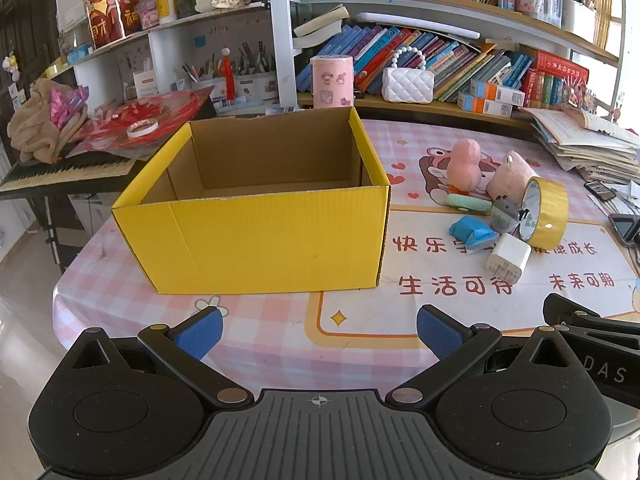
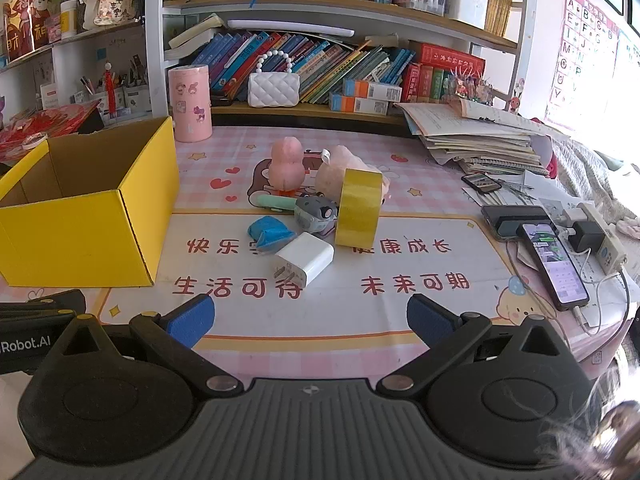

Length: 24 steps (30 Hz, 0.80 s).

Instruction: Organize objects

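Facing a yellow box (image 1: 256, 236) that stands open and, as far as its floor shows, empty on the tabletop (image 1: 360, 320), the left tool (image 1: 319, 330) rests low with its blue pads spread wide on nothing. The right tool (image 2: 310, 318) is likewise spread and unloaded, aimed at a cluster of small things lying just beside the box's right wall: a white charger (image 2: 305, 258) nearest, a blue crumpled piece (image 2: 269, 234), a grey toy (image 2: 316, 212), an upright roll of yellow tape (image 2: 357, 206), a green stick (image 2: 276, 202) and two pink plush toys (image 2: 286, 164) behind.

Judged as the opening step, nothing yet packed. The charger is the sensible first pick: approach from above, pads across its flat sides, clear of the prongs and the blue piece that touches it. The tape may roll if nudged.

The left view alone shows the box interior and its far wall. The right view alone shows a phone (image 2: 554, 264) on a cable and a stack of papers (image 2: 480, 140), best left alone.
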Each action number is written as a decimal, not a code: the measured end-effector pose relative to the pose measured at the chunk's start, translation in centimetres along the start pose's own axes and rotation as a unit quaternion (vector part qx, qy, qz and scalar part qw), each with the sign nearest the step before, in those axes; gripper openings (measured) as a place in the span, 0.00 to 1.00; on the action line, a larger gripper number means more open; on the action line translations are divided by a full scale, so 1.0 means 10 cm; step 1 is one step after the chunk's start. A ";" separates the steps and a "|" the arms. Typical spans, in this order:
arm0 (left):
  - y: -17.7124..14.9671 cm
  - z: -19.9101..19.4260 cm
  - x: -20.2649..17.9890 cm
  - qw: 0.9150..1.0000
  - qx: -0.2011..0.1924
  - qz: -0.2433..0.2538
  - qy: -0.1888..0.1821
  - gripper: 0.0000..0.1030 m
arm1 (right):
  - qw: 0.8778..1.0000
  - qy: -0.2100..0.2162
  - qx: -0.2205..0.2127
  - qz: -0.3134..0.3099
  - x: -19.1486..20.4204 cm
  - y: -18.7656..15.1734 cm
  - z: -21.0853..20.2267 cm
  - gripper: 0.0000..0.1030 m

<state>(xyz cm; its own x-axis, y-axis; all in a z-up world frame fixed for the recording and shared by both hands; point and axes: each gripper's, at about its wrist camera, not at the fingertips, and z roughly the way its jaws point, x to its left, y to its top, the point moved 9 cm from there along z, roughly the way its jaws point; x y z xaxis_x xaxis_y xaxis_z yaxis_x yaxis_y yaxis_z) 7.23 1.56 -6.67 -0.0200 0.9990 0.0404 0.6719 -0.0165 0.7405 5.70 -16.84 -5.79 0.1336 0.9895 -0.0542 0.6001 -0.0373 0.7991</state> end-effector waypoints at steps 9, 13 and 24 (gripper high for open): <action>0.00 0.00 0.00 1.000 -0.001 0.000 0.000 1.00 | 1.000 0.000 0.001 0.000 -0.01 0.01 0.00 1.00; 0.00 -0.01 -0.01 1.000 0.000 0.001 0.001 1.00 | 1.000 0.000 0.002 0.000 -0.01 0.01 0.00 1.00; -0.01 0.03 -0.03 1.000 0.004 0.000 0.000 1.00 | 1.000 0.002 0.008 -0.002 0.01 -0.05 0.10 1.00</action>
<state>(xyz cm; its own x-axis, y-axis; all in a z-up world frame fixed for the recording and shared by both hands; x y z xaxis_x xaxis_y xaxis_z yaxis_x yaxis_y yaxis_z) 7.34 1.28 -6.95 -0.0190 0.9990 0.0403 0.6783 -0.0168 0.7346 6.19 -16.90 -6.78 0.1290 0.9901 -0.0549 0.6125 -0.0361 0.7896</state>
